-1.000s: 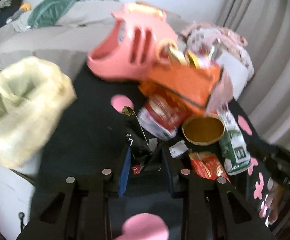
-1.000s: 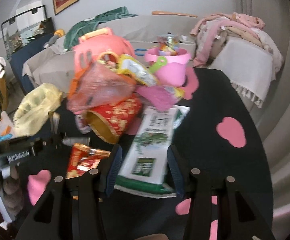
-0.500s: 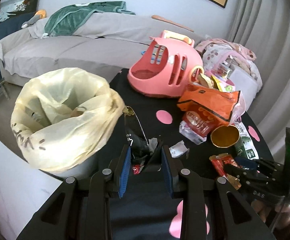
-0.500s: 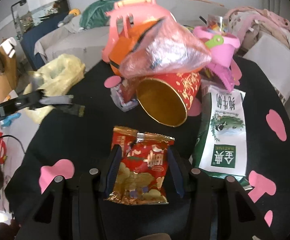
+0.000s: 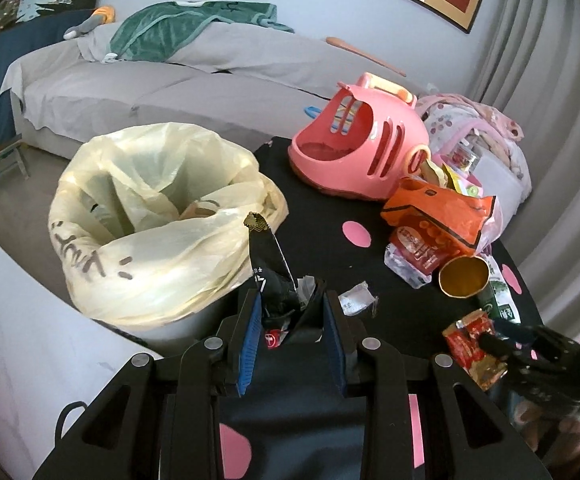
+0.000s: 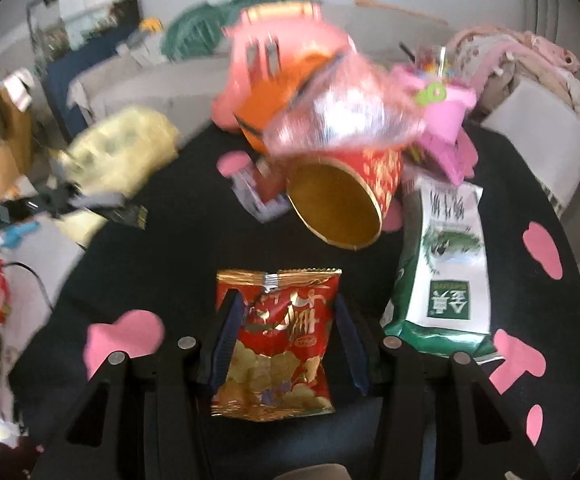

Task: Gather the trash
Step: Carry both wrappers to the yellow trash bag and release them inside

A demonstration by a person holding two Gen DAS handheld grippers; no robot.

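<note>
Two grippers have shifted: the left gripper (image 5: 290, 312), clamped on a crumpled black wrapper (image 5: 275, 280), has swung beside the yellow bin bag (image 5: 149, 216); the right gripper (image 6: 285, 336) now straddles the red snack packet (image 6: 277, 340) lying on the black table (image 6: 177, 248), jaws wide, not yet pinching; drop next, I'd guess.

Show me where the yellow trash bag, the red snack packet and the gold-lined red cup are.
yellow trash bag (image 5: 157, 248), left wrist view, front wall
red snack packet (image 6: 285, 344), right wrist view, printed front
gold-lined red cup (image 6: 336, 206), right wrist view, inner gold wall
</note>
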